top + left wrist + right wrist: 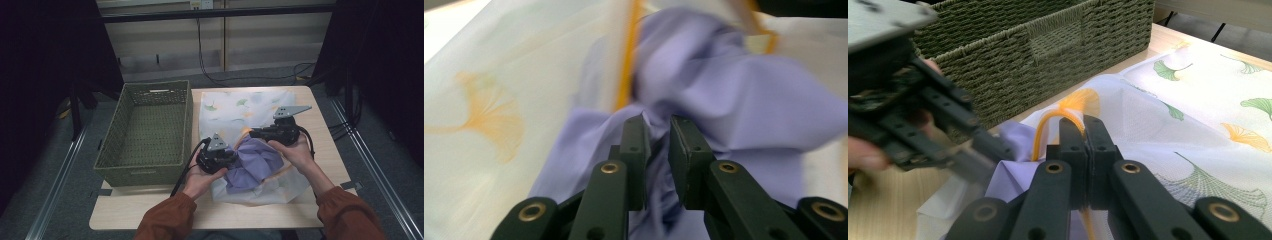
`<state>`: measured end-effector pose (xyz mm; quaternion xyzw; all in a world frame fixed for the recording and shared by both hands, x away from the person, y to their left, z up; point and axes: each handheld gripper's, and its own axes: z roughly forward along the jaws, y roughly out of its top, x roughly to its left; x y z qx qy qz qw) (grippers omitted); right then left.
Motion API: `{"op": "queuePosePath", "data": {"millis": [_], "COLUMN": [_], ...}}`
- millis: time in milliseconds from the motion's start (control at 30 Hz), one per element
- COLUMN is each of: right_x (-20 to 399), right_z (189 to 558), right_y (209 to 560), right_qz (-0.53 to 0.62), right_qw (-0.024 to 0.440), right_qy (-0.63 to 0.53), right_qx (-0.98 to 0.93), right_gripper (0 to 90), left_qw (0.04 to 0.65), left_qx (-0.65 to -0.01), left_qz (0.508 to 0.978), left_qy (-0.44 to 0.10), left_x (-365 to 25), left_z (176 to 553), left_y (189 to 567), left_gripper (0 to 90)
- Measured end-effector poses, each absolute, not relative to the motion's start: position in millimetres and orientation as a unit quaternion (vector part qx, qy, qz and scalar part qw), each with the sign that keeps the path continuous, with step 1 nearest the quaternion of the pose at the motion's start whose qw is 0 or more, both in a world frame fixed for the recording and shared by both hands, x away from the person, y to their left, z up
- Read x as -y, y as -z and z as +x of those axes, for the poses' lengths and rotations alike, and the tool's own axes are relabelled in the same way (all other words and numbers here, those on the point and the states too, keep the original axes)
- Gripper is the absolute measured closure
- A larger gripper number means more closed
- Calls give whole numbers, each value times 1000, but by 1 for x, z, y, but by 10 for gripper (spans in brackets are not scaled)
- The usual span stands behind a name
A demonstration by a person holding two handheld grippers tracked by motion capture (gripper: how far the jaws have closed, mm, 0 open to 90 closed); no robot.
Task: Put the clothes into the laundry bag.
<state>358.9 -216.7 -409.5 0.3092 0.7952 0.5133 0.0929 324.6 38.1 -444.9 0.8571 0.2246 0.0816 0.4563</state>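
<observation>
At frame centre, crumpled lilac cloth (257, 162) is pinched by the left gripper (657, 131) inside a white leaf-printed mesh bag (235, 110), whose orange-edged rim (1048, 125) is clamped by the right gripper (1084, 131). The green woven basket (131, 145) at left holds nothing.

Count on the pale wooden table (150, 212):
- One green woven rectangular basket (148, 131).
- One white mesh laundry bag with ginkgo-leaf print and orange zip edge (235, 110).
- One crumpled lilac cloth garment (252, 162), in the bag's mouth.
- Two black two-jaw grippers: left gripper (227, 159), right gripper (254, 133).
</observation>
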Motion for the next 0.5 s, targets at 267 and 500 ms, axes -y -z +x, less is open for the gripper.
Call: {"op": "queuePosePath", "data": {"millis": [267, 500], "right_x": [216, 218], "right_z": [358, 359], "right_y": [408, 408], "right_qz": [307, 310], "right_qw": [93, 95], "right_qy": [-514, -516], "right_qx": [-796, -793], "right_gripper": [895, 895], "left_qw": [447, 468], "left_qx": [-217, -237], "left_qz": [864, 846], "left_qy": [-80, -97], "left_x": [-28, -43], "left_z": [325, 322], "left_y": [448, 434], "left_gripper": [782, 429]}}
